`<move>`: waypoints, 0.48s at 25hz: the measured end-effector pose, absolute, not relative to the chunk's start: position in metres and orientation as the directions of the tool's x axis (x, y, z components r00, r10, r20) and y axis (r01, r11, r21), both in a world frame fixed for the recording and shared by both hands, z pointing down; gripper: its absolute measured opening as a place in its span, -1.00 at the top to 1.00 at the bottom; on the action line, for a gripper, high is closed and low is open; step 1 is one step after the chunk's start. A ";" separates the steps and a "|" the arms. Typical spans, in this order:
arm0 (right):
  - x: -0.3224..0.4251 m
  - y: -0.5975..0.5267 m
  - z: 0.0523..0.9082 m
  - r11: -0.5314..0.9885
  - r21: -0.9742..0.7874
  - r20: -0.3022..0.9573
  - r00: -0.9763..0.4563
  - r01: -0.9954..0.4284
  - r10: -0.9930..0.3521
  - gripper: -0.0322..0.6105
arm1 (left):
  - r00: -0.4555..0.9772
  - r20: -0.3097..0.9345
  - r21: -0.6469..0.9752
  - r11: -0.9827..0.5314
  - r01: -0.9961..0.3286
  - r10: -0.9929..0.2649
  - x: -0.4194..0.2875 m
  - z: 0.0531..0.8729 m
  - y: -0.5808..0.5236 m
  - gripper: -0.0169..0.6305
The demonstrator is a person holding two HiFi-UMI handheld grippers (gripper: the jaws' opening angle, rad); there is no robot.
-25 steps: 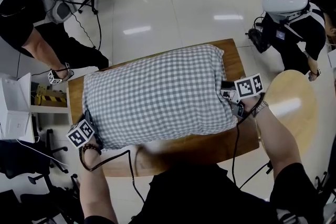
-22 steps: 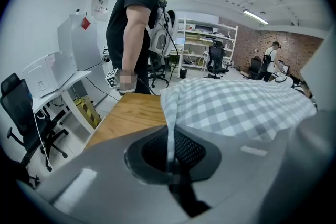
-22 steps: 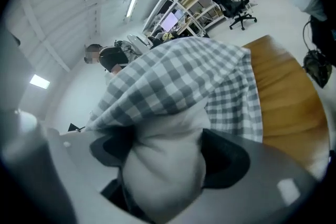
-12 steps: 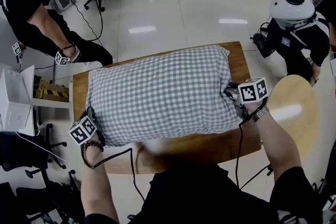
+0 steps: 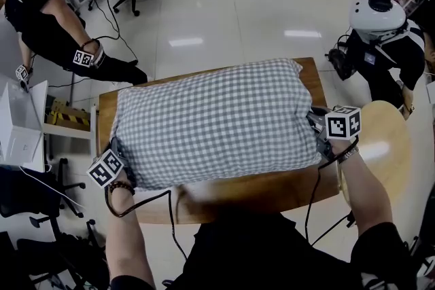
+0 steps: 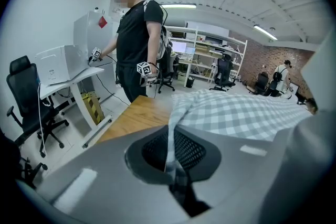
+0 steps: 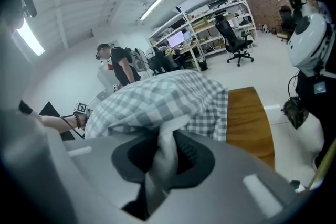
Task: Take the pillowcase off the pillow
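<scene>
pillowcase [image 5: 214, 122]: grey-white check, still fully on, lying across the middle of the counter [image 5: 258, 190], long side running 9 to 3 o'clock.
pillow [image 7: 167, 139]: only a white bunch shows, poking out from under the check at the 3 o'clock end; the rest is covered.
left tool [image 6: 172, 165]: at the 8 o'clock corner of the case, pressed together on a thin fold of the check fabric.
right tool [image 7: 157, 170]: at the 3 o'clock end; jaws have just been closing and now pinch that white bunch, check fabric just above it.
step (judged): both grips set, pull-apart not yet done.
risk 1: the left pinch is a very thin fold and could slip out once the pull loads it.
risk 2: the white bunch is soft, so it may squeeze out of the right tool and the pillow would then travel along with the case.
risk 3: cannot tell whether the left fold also traps filling; if so, the case won't slide off.
risk 4: a sideways pull toward 9 o'clock could drag the whole lot off the counter edge.
risk 5: the cable [image 5: 146, 204] loops over the near edge at 7 o'clock and could snag.
surroundings: person [image 5: 51, 17] at 10 o'clock, person in white helmet [image 5: 377, 10] at 2 o'clock, both well apart from the counter.
writing: none readable; only black-white square patterns on the marker cube [image 5: 342, 124].
</scene>
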State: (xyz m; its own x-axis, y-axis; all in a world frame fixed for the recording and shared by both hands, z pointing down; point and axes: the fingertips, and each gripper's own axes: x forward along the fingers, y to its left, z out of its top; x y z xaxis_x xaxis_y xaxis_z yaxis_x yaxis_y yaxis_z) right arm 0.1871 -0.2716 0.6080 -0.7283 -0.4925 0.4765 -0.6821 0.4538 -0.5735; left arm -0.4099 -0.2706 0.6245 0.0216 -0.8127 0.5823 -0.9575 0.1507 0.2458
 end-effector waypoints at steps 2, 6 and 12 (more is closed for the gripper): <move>0.203 -0.263 0.605 0.453 -0.573 0.467 -0.727 -0.683 -0.504 0.76 | 0.017 0.577 0.256 0.162 -0.953 -0.816 -0.399 0.628 -0.263 0.93; 0.226 -0.257 0.613 0.445 -0.578 0.441 -0.720 -0.685 -0.536 0.77 | -0.004 0.562 0.267 0.185 -0.946 -0.827 -0.392 0.640 -0.252 0.93; 0.235 -0.258 0.613 0.432 -0.562 0.431 -0.695 -0.706 -0.576 0.78 | -0.016 0.546 0.282 0.202 -0.938 -0.837 -0.402 0.644 -0.248 0.93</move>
